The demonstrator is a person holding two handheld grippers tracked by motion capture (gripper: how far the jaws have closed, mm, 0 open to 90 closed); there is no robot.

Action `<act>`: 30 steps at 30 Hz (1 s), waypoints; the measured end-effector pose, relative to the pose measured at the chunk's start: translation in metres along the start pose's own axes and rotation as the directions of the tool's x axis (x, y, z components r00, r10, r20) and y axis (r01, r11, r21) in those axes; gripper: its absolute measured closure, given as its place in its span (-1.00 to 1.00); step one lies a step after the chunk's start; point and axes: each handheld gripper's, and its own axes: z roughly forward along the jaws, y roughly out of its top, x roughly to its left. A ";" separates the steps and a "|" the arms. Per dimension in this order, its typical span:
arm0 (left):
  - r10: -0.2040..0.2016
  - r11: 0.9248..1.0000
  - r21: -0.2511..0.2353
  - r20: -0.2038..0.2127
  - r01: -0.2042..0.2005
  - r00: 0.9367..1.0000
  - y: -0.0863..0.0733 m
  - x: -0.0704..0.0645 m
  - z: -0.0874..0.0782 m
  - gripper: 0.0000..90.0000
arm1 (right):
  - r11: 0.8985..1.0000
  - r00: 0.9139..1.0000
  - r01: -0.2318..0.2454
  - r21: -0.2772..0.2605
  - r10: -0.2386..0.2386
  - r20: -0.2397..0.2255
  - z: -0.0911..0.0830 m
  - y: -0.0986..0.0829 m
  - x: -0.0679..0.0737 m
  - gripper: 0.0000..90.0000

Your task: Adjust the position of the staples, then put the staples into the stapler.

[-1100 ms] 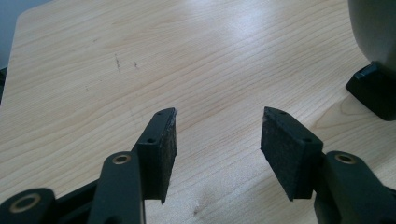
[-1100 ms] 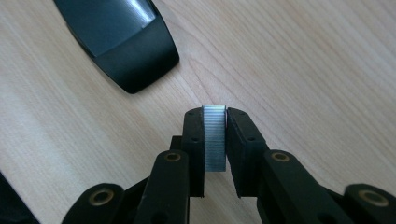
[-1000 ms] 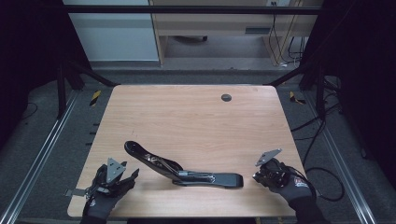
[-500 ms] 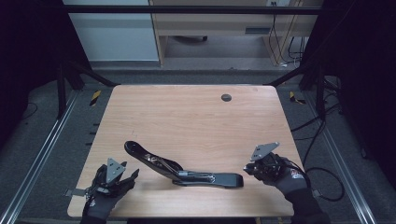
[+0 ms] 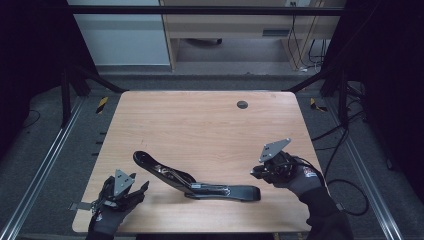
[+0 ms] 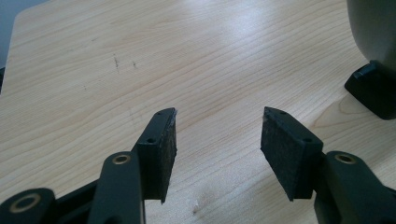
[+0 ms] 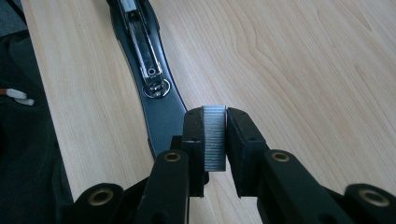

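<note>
Black stapler (image 5: 200,181), silver staples (image 7: 214,135) (finely ribbed).

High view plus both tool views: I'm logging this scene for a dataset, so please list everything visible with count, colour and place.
stapler: one, black, opened flat, near edge of the table between the two tools.
strip of staples: one, silver, clamped between the right tool's jaws, above the stapler's end.
table: one, light wood, centre.
round grommet: one, dark, far side of the table.
yellow-black tape marks: two, on the floor beside the table's far corners.
left tool: one, black, jaws apart, near left corner.
right tool: one, black, near right side.
gloved hands: two, dark.
</note>
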 end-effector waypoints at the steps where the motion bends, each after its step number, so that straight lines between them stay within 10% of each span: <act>1: 0.000 1.000 0.000 0.000 0.000 1.000 0.000 0.000 0.000 0.00 | 1.000 1.000 -0.008 0.006 0.008 0.002 0.001 0.003 -0.001 0.74; 30: 0.010 1.000 0.018 0.003 -0.010 1.000 0.000 -0.003 0.003 0.00 | 0.988 0.985 0.153 0.017 -0.151 -0.085 0.028 0.067 0.009 0.74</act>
